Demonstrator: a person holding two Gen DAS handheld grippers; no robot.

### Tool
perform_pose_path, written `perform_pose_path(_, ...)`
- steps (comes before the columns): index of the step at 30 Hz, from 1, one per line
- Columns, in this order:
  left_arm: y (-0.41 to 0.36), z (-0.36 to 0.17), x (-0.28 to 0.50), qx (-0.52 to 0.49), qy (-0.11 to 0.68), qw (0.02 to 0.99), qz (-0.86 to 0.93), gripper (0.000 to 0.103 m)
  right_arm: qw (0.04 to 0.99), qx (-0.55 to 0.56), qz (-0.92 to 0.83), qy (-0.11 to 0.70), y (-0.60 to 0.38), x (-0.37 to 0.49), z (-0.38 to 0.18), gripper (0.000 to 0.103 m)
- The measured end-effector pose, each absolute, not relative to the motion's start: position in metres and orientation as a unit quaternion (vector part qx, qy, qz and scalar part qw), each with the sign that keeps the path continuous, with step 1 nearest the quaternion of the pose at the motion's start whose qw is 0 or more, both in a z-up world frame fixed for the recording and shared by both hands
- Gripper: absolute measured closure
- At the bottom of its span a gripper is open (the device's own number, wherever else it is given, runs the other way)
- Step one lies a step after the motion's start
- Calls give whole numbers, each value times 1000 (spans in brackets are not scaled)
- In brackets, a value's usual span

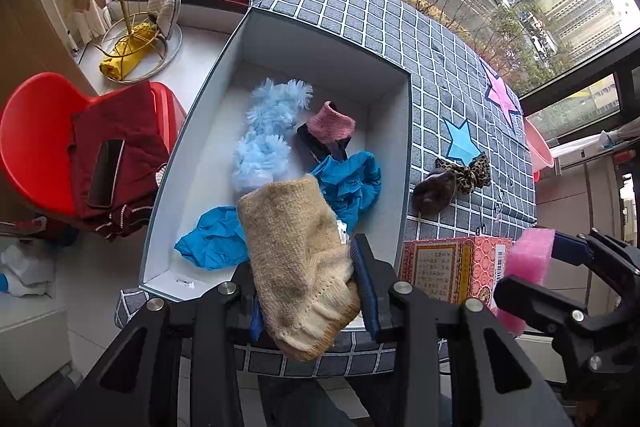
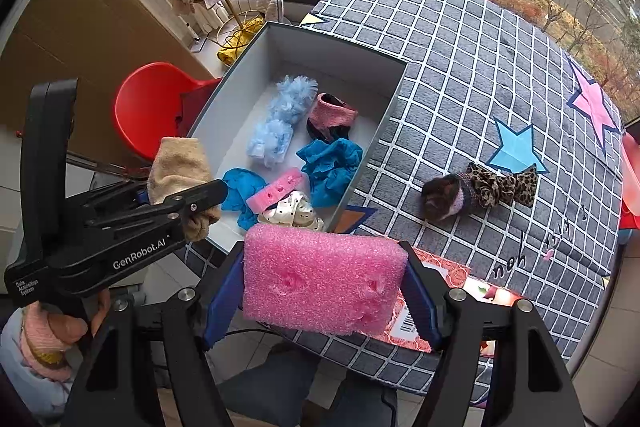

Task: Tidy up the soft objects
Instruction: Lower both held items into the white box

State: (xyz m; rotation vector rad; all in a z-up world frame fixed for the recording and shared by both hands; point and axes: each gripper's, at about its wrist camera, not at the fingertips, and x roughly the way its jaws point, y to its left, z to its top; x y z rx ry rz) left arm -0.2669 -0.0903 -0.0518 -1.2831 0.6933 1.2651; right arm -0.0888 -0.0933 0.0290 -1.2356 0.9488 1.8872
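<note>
sock: beige knit sock (image 1: pixel 298 259), clamped in left gripper (image 1: pixel 308 291), jaws part closed on it, long axis along the fingers, toe hanging over near end of box (image 1: pixel 192 131)
sponge: pink foam block (image 2: pixel 320 279), pinched across its long side by right gripper (image 2: pixel 324 291), jaws wide
offset: box lies ahead and left of sponge; left hand nearer, already over it
box contents: blue fluffy piece (image 1: pixel 268 131), blue cloths, pink sock
still on table: leopard bow (image 2: pixel 500 185)

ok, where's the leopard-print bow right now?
The leopard-print bow lies on the checked tablecloth right of the grey box, just below the blue star, touching a dark sock.
</note>
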Motion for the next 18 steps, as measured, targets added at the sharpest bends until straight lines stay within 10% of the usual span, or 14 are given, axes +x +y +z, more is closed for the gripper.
perform_pose_path(18,-51,-63,-268,-544,313,555,546,63,331,-469,719,392,-41,-122,17,30)
